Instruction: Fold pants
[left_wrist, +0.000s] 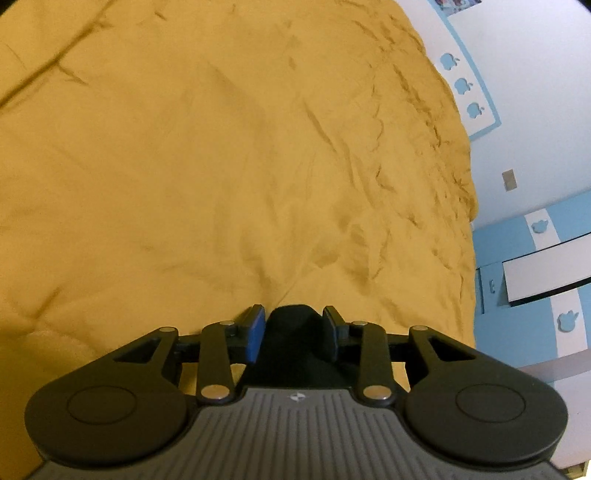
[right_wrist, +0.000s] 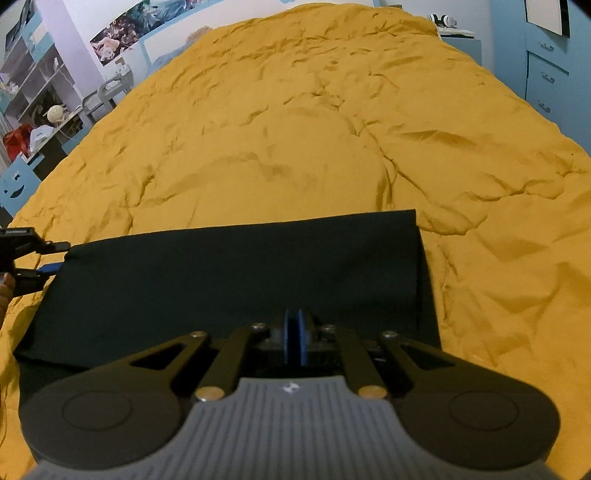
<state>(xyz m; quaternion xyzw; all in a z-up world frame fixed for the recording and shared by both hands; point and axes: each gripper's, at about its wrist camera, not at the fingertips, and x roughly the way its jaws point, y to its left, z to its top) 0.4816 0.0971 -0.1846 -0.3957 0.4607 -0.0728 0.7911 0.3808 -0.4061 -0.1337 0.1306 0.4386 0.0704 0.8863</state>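
The black pants (right_wrist: 236, 280) lie folded into a flat rectangle on the yellow bedcover (right_wrist: 295, 129), straight ahead in the right wrist view. My right gripper (right_wrist: 294, 334) is shut on the near edge of the pants. In the left wrist view a bunched black corner of the pants (left_wrist: 293, 332) sits between the blue pads of my left gripper (left_wrist: 294, 325); the jaws stand partly apart around the cloth. The left gripper also shows in the right wrist view (right_wrist: 55, 258) at the pants' far left corner.
The yellow bedcover (left_wrist: 221, 166) is wrinkled all over. Blue and white walls and a cabinet (left_wrist: 535, 277) lie to the right of the bed. Shelves with clutter (right_wrist: 33, 110) stand at the left, blue drawers (right_wrist: 546, 77) at the far right.
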